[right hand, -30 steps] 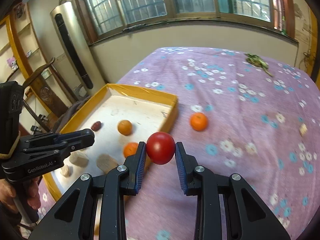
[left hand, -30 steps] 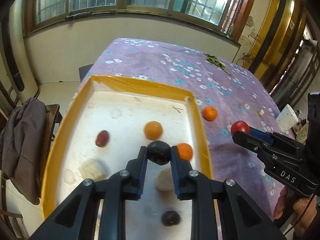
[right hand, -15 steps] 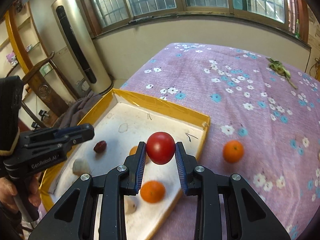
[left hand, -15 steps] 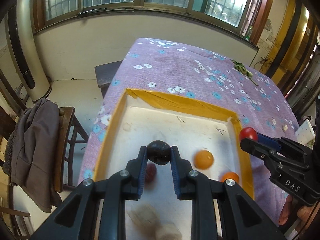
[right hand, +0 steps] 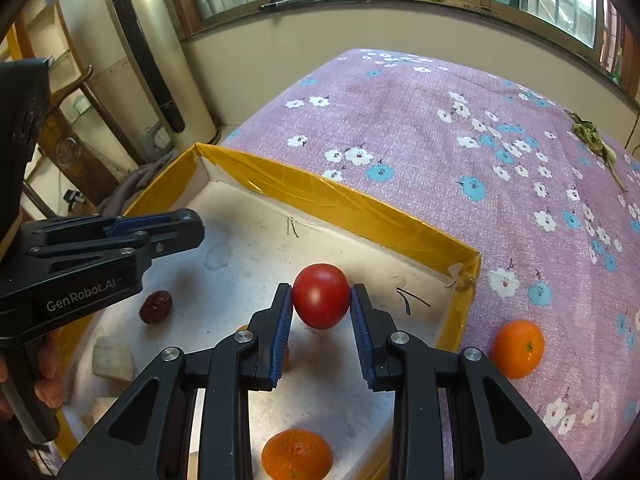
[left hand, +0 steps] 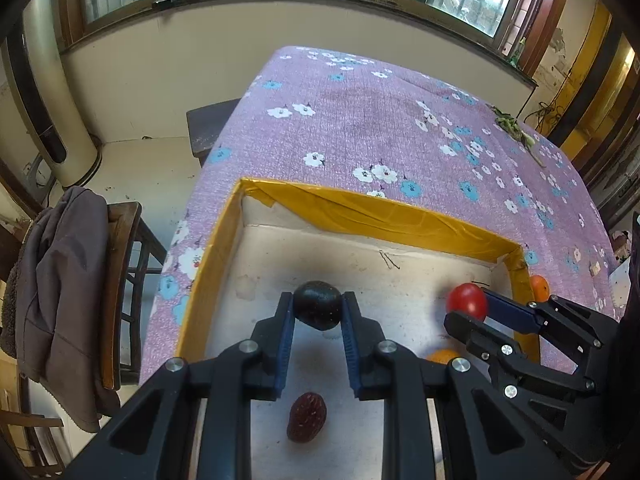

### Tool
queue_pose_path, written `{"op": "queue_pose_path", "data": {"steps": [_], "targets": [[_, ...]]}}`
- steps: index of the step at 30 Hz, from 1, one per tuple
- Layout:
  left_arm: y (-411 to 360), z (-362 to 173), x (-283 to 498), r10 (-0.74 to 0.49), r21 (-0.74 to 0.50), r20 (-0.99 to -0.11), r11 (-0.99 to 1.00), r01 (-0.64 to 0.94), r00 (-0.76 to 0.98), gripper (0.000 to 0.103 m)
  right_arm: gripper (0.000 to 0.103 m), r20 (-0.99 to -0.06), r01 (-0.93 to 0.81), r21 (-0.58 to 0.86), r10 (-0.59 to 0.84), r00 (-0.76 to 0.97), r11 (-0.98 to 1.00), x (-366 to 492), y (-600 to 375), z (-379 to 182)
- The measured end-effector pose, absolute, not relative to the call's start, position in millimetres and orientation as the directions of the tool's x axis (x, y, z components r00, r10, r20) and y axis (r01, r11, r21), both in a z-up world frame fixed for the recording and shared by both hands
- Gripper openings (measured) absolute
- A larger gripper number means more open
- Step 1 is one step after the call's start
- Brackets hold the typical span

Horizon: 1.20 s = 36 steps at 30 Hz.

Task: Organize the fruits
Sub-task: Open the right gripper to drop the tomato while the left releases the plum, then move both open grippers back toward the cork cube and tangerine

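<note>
left gripper (left hand: 317, 312): black plastic frame, blue ribbed pads, silver screws, white "genrobot.ai" lettering on its side. right gripper (right hand: 321, 296): same black build, blue pads, silver screws.

A tray (right hand: 360, 216) is set on the counter (right hand: 440, 120), near its left edge. Over the tray's far part, a plum (left hand: 317, 305) is held between the fingers of the left tool (left hand: 317, 312), and a tomato (right hand: 321, 295) between those of the right tool (right hand: 321, 304), which is placed to the right of the left one. On the tray floor, a date (right hand: 156, 306) is found on the left and a mandarin (right hand: 297, 455) at the near side. Another mandarin (right hand: 517, 349) lies on the counter, just right of the tray. A chair (left hand: 120, 292) with a jacket (left hand: 56, 312) over it stands left of the counter.
</note>
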<state>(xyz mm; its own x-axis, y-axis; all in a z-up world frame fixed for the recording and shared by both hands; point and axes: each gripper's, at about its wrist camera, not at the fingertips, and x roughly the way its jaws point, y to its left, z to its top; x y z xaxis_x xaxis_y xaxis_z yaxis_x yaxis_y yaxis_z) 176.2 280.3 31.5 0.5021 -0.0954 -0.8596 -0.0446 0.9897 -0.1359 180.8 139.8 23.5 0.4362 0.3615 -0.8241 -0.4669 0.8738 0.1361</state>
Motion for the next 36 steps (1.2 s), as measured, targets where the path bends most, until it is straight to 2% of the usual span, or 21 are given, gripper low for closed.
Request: {"op": "queue_pose_path", "data": {"steps": [9,14,16,18,26,29,36], "targets": [[277,20,182,-0.097,-0.131,-0.877,0.990,-0.041,0.470,0.026,0.029,-0.834,-0.468,0.101,0.331,0.442,0.878,182,139,18],[277,20,182,-0.095,-0.130,-0.878,0.991,-0.043,0.469,0.027,0.034,-0.834,-0.453,0.094,0.319,0.451,0.886,183,135,20],[277,20,182,-0.089,-0.125,-0.879,0.991,-0.046,0.468,0.031,0.034,-0.832,-0.451,0.097,0.320,0.452,0.887,181,133,22],[277,21,180,-0.080,-0.118,-0.879,0.992,-0.051,0.470,0.039,0.035,-0.833,-0.443,0.086,0.308,0.460,0.892,180,131,24],[277,26,170,-0.071,-0.109,-0.874,0.993,-0.051,0.481,0.045,0.036,-0.818,-0.407,0.116,0.319,0.479,0.906,167,114,37],[275,31,162,-0.048,-0.088,-0.864,0.995,-0.056,0.501,0.056,0.036,-0.809,-0.402,0.128,0.330,0.487,0.907,155,104,44],[260,46,132,-0.022,-0.058,-0.828,0.997,-0.047,0.561,0.068,0.039,-0.791,-0.383,0.161,0.351,0.501,0.910,121,79,54]]}}
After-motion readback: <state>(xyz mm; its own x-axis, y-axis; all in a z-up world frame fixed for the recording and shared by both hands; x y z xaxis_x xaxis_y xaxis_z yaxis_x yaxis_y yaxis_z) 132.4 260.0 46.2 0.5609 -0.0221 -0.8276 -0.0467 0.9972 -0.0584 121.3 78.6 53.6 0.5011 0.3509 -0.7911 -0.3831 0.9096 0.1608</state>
